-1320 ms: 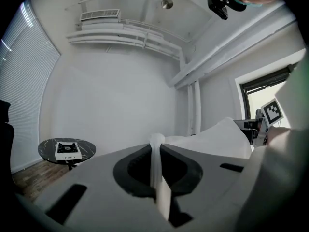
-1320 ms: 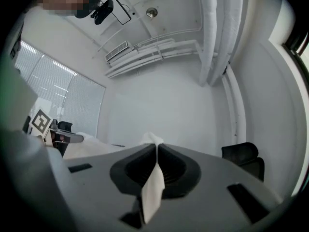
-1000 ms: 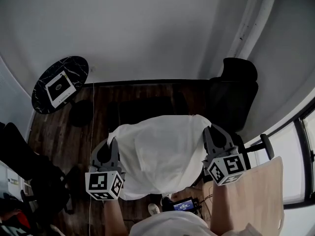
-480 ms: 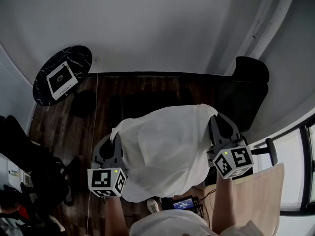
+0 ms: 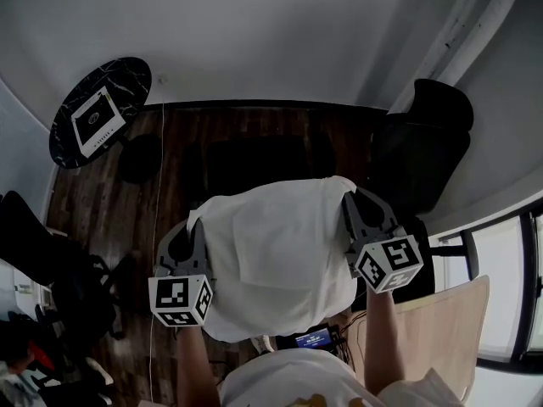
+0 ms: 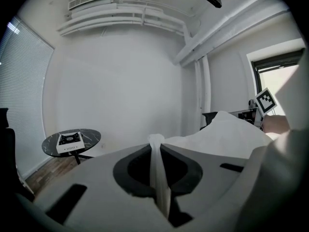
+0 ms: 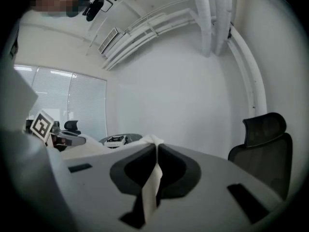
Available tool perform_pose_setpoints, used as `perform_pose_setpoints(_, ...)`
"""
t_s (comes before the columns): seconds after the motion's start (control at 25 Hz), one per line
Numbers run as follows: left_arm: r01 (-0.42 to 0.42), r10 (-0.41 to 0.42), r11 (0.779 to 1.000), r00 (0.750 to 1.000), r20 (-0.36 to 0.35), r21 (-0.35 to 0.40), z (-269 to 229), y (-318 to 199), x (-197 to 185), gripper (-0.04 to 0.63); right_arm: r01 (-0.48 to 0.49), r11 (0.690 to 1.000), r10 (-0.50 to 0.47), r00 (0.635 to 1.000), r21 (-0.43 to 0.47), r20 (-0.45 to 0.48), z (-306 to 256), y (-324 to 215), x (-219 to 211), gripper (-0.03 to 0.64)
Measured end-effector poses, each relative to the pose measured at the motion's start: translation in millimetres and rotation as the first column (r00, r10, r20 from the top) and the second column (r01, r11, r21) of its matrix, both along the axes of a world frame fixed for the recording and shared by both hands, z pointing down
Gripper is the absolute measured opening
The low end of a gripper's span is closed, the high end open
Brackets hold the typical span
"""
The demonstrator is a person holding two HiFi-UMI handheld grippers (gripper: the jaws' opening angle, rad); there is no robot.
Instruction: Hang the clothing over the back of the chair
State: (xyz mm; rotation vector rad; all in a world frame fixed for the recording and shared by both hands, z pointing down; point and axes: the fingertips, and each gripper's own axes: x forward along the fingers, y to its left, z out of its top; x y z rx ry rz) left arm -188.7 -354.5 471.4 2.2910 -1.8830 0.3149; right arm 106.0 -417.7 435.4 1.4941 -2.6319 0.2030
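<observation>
Your left gripper (image 5: 194, 234) is pinched tight on one top corner of the white garment (image 5: 276, 253), and your right gripper (image 5: 349, 202) is clamped on the other. The cloth hangs spread between them in front of you, above the wooden floor (image 5: 110, 202). So the pick-up is done. The hanging itself is all to come: the black office chair (image 5: 424, 147) stands off to your right, clear of the cloth, its back bare. By my reckoning, you carry it across, drape, release.

I see a white wall (image 5: 271, 32) ahead, dark wood floor (image 5: 182, 155), a round black side table (image 5: 127, 83) left, a black office chair (image 5: 420, 147) and bright window (image 5: 496, 287) right.
</observation>
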Motion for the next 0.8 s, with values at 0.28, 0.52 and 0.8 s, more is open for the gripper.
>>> perform_pose_setpoints(0.28, -0.014, 0.025, 0.996, 0.992, 0.127, -0.087, 32.8, -11.5, 1.1, 0.025, 0.053, 0.992, -0.058, 0.997, -0.115, -0.042, 54.9, -13.4, -6.4, 0.023)
perform_pose_setpoints(0.52, -0.082, 0.119, 0.980, 0.971, 0.207, -0.179, 70.4, -9.2, 10.6, 0.025, 0.136, 0.970, -0.151, 0.986, -0.202, -0.064, 93.8, -10.7, -10.8, 0.023)
perform_pose_setpoints(0.8, -0.152, 0.192, 0.936, 0.977, 0.098, -0.316, 101.8, -6.8, 8.3, 0.052, 0.152, 0.947, -0.224, 0.944, -0.282, -0.243, 148.3, 2.7, -9.1, 0.028)
